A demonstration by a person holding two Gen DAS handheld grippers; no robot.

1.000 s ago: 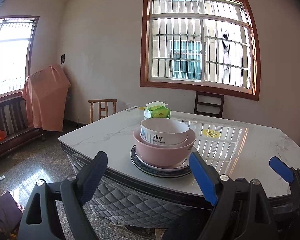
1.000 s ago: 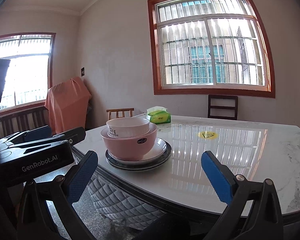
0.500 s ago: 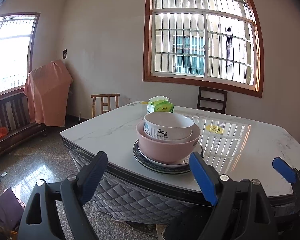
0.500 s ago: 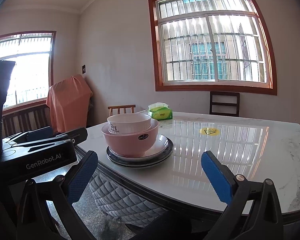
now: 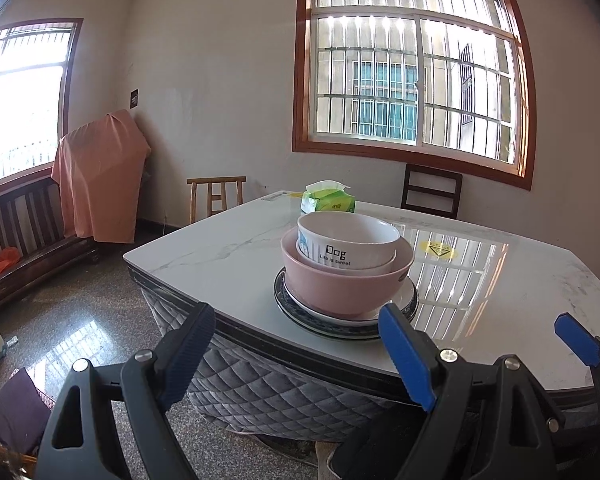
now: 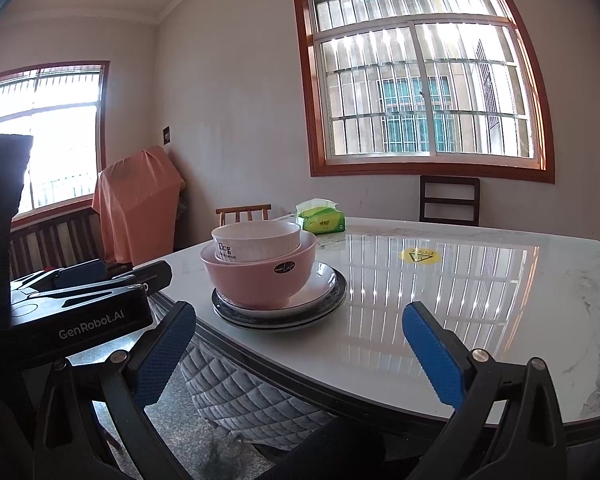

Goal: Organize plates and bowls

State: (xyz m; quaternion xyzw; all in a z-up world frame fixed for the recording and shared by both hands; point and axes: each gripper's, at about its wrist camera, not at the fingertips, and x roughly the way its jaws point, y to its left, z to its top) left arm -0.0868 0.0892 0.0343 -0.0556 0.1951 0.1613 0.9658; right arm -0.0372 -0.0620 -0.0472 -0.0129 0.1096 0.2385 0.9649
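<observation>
- The left hand-held gripper (image 5: 296, 344) hangs wide open and empty, short of the table's near edge, aimed at the stack.
- The right hand-held gripper (image 6: 300, 344) is likewise spread open, holding nothing.
- The stack sits near that edge: a white ceramic bowl printed "Dog" (image 5: 348, 242) nested in a pink ceramic bowl (image 5: 346, 284), on a white plate (image 6: 320, 286) over a dark-rimmed plate (image 5: 284, 300).
- I would judge the stack already tidy; if lifted, pinch the dark plate's rim level, since glazed bowls could slide.
- The glossy white marble table (image 5: 228, 256) reflects the barred window (image 5: 412, 64); behind the stack lies a green tissue pack (image 5: 328, 202).
</observation>
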